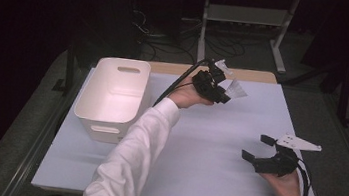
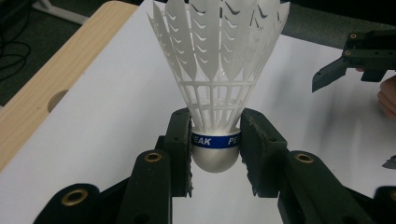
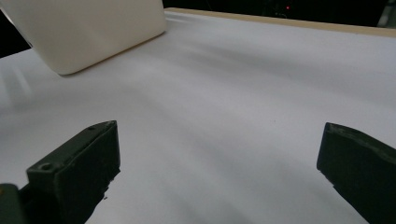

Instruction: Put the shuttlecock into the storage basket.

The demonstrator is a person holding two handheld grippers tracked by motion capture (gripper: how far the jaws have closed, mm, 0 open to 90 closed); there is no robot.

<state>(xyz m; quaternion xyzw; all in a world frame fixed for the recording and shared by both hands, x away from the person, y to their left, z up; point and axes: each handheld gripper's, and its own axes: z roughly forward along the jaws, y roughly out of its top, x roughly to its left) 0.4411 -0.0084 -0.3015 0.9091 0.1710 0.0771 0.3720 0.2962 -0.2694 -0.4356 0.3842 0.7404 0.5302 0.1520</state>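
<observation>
Bare white table (image 1: 197, 146) lies open between the white bin (image 1: 112, 95) at the left edge and the right gripper (image 1: 257, 149), whose jaws are spread wide, empty, near the right edge. The left gripper (image 2: 215, 144), raised over the far middle, pinches the white shuttlecock (image 2: 217, 70) at its banded cork base, skirt pointing away. Dark floor and cables surround the table.

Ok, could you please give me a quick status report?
Left gripper shut on shuttlecock, above table. Right gripper open, empty. White bin left; path clear.

Bin (image 1: 112, 95) at the table's (image 1: 192, 181) left; shuttlecock (image 1: 236, 89) right of it toward the far edge, probably off the surface; right gripper (image 1: 256, 147) nearer, far right.
</observation>
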